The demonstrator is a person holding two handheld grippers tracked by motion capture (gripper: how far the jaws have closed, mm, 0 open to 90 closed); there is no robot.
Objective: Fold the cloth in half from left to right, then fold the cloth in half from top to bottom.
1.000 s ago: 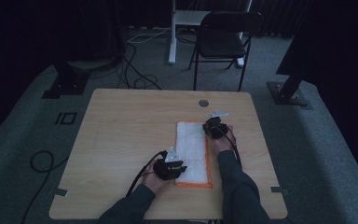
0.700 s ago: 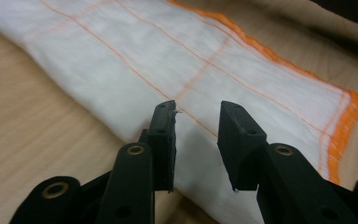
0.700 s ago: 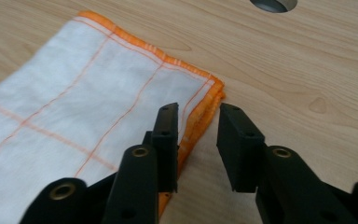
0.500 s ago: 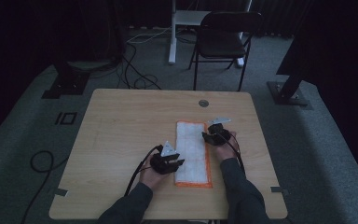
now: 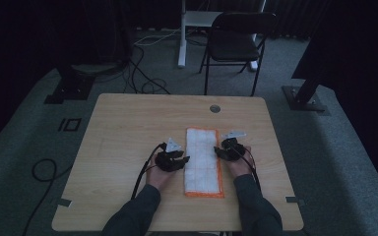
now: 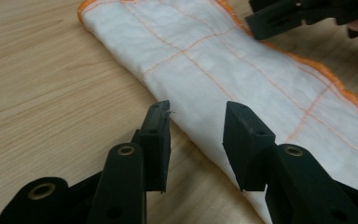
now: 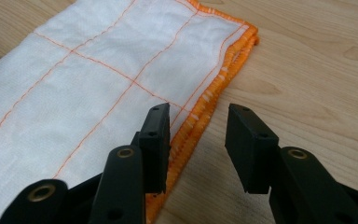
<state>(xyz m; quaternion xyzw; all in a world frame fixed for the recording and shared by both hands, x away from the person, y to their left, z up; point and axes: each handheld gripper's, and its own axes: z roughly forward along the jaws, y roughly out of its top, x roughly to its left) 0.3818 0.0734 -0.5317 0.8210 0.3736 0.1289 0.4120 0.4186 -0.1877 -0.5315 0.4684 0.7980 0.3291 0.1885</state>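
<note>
Blocky black fingers (image 6: 242,140) just opened, folded orange-hemmed white cloth (image 5: 204,160), woodgrain table (image 5: 128,128)

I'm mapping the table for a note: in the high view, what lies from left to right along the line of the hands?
Left tongs → folded white cloth with orange edging → right tongs.
</note>
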